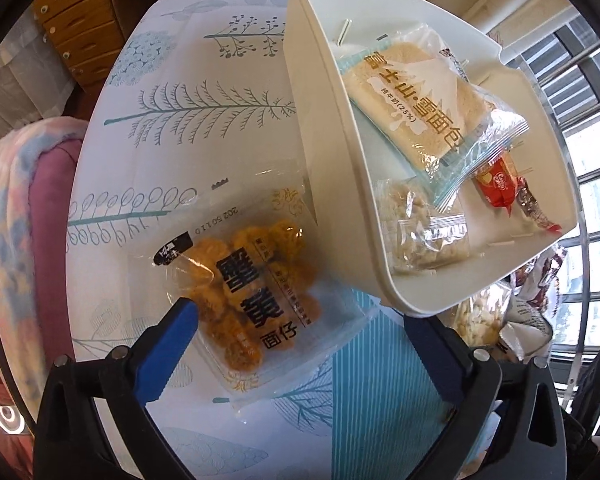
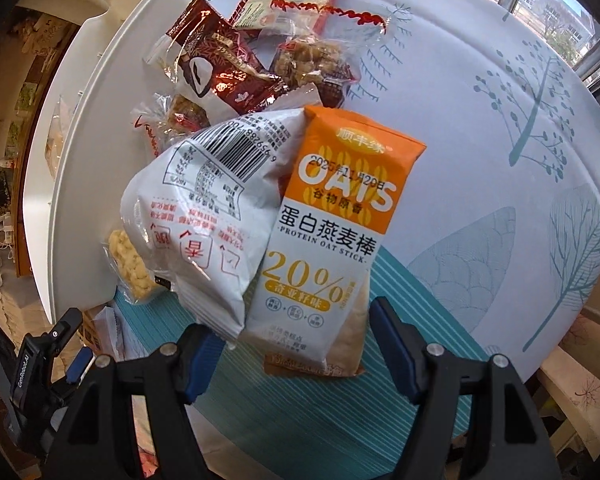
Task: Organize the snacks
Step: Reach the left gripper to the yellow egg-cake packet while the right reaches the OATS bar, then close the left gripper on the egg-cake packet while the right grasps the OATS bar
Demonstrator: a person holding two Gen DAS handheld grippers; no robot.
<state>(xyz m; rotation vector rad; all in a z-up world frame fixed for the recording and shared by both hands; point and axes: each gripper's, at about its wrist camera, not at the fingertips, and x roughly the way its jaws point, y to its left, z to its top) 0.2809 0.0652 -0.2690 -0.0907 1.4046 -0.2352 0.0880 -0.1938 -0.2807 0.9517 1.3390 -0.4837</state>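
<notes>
A clear pack of golden fried snacks (image 1: 244,292) lies flat on the leaf-print tablecloth (image 1: 172,152). My left gripper (image 1: 300,348) stands wide open over it, with the left finger at the pack's edge and the right finger well clear. Just behind is a white bin (image 1: 328,184) holding a bread pack (image 1: 416,104), a small clear pack (image 1: 420,232) and a red-wrapped sweet (image 1: 500,188). My right gripper (image 2: 298,350) is open above an orange and white oat stick pack (image 2: 332,240) and a white bag (image 2: 204,216). Their lower ends lie between its fingers.
More snacks are piled beyond the oat pack: a brown-red pouch (image 2: 220,68), red-edged clear packs (image 2: 312,56) and a pack of pale puffs (image 2: 128,264). The bin's outer wall (image 2: 88,184) stands left of the pile. Wooden drawers (image 1: 80,20) and a window (image 1: 580,140) lie past the table.
</notes>
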